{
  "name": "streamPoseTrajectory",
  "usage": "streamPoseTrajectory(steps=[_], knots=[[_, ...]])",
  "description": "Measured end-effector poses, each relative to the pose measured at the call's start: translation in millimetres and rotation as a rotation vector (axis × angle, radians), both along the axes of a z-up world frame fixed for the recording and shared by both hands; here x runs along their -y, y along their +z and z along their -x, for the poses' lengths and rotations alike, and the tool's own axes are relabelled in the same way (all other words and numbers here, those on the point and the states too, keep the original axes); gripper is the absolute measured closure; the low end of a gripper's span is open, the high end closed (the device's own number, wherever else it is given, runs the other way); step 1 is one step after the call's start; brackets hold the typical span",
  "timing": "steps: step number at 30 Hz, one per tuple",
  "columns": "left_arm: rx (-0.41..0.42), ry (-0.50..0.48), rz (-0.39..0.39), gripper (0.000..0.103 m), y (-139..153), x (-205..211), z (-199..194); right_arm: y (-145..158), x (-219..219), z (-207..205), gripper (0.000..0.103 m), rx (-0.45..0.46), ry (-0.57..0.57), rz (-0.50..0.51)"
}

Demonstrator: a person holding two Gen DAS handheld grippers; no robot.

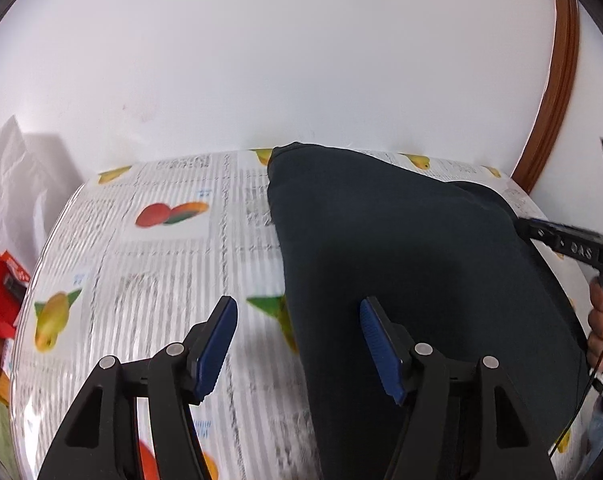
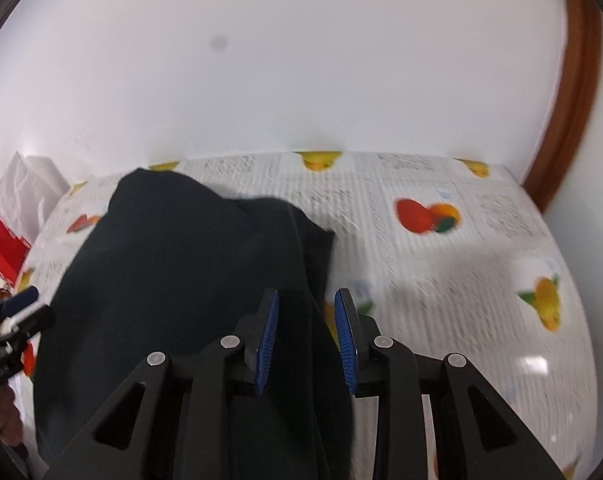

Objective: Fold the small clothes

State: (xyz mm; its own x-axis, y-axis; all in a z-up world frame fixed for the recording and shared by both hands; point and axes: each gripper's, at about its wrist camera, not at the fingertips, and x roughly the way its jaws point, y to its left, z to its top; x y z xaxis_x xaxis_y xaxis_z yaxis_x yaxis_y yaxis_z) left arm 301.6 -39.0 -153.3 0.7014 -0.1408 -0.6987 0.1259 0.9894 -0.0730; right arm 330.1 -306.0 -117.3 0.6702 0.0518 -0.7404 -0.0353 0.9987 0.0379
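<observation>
A dark, near-black garment (image 1: 401, 264) lies folded on the fruit-print tablecloth (image 1: 141, 280), reaching from the far wall edge towards me. My left gripper (image 1: 298, 302) stands open above the garment's left edge, and its blue pads (image 1: 217, 344) touch nothing. In the right wrist view the same garment (image 2: 173, 272) fills the left half. My right gripper (image 2: 307, 292) is open over the garment's right edge, with cloth lying under and between the fingers but not pinched. The right gripper's body (image 1: 565, 244) and the hand (image 1: 601, 328) holding it show at the left view's right border.
A white wall (image 1: 301, 60) backs the table. A crumpled white bag (image 1: 13, 184) and a red box (image 1: 1, 292) stand off the table's left end. A brown wooden frame (image 1: 557, 92) rises at the far right. Bare printed tablecloth (image 2: 461, 280) spreads right of the garment.
</observation>
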Motion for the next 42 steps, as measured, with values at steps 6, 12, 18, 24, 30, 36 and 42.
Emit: streamPoseTrajectory(steps=[6,12,18,24,30,36,42], knots=[[-0.014,-0.026,0.019,0.040,-5,3,-8,-4,-4,-51,0.072,-0.041,0.028,-0.043],[-0.007,-0.038,0.021,0.040,-6,2,-8,-12,-5,-89,0.095,-0.086,0.029,-0.132],[-0.021,-0.050,0.050,0.040,-4,-1,-10,-8,17,-74,0.094,0.004,0.013,-0.236],[-0.023,-0.067,0.058,0.041,-2,1,-3,5,27,-42,0.056,0.020,0.010,-0.214],[-0.023,-0.066,0.073,0.041,-1,2,6,-18,16,-33,0.088,-0.088,0.085,-0.190],[-0.019,-0.072,0.062,0.040,-2,0,20,-8,14,-15,0.097,-0.025,0.049,-0.114],[-0.021,-0.080,0.071,0.041,0,-1,34,-5,13,22,0.076,-0.036,0.081,-0.078]])
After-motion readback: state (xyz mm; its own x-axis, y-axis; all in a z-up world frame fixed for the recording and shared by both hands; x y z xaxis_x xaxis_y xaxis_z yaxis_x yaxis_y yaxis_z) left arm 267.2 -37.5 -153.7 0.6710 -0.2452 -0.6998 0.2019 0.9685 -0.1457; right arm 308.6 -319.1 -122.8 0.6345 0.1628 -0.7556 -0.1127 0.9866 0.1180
